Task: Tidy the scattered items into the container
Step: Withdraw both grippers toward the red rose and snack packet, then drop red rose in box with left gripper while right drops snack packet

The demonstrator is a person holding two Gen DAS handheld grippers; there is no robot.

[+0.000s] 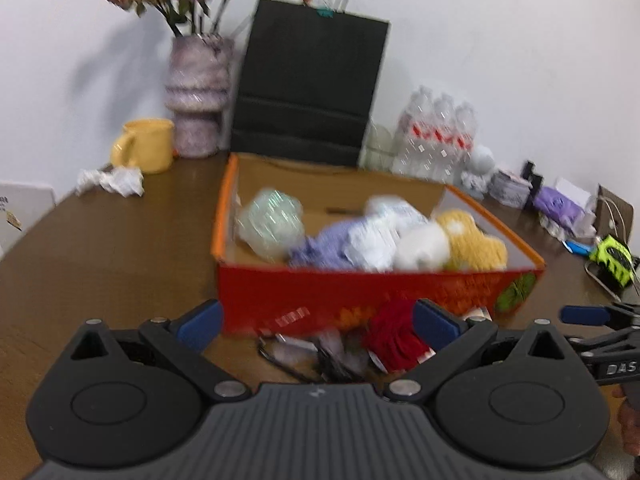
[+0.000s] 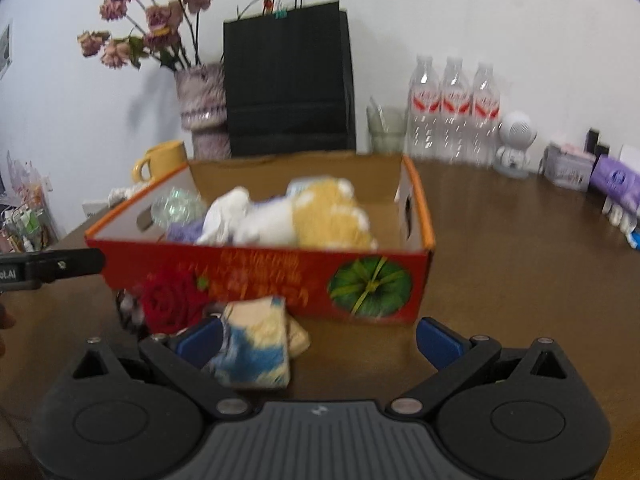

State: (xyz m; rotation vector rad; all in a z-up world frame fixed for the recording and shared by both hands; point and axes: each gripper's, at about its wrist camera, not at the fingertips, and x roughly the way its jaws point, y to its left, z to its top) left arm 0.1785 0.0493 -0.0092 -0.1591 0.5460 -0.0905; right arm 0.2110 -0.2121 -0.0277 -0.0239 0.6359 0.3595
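A red cardboard box (image 1: 360,292) (image 2: 260,276) with orange rims stands on the brown table, holding a yellow plush, white and purple soft items and a clear wrapped ball. In front of it lie a red fabric rose (image 1: 394,336) (image 2: 172,300), dark-framed glasses (image 1: 296,356) and a blue and cream packet (image 2: 256,344). My left gripper (image 1: 318,320) is open, low over the glasses and rose. My right gripper (image 2: 318,340) is open, its left finger beside the packet. The right gripper's finger (image 1: 584,314) shows at the left wrist view's right edge.
Behind the box stand a black paper bag (image 1: 308,92), a vase of dried flowers (image 1: 198,96), a yellow mug (image 1: 146,144), crumpled paper (image 1: 112,180), three water bottles (image 2: 454,108), a glass (image 2: 386,128) and a white figurine (image 2: 514,144). Small boxes (image 2: 612,180) lie at right.
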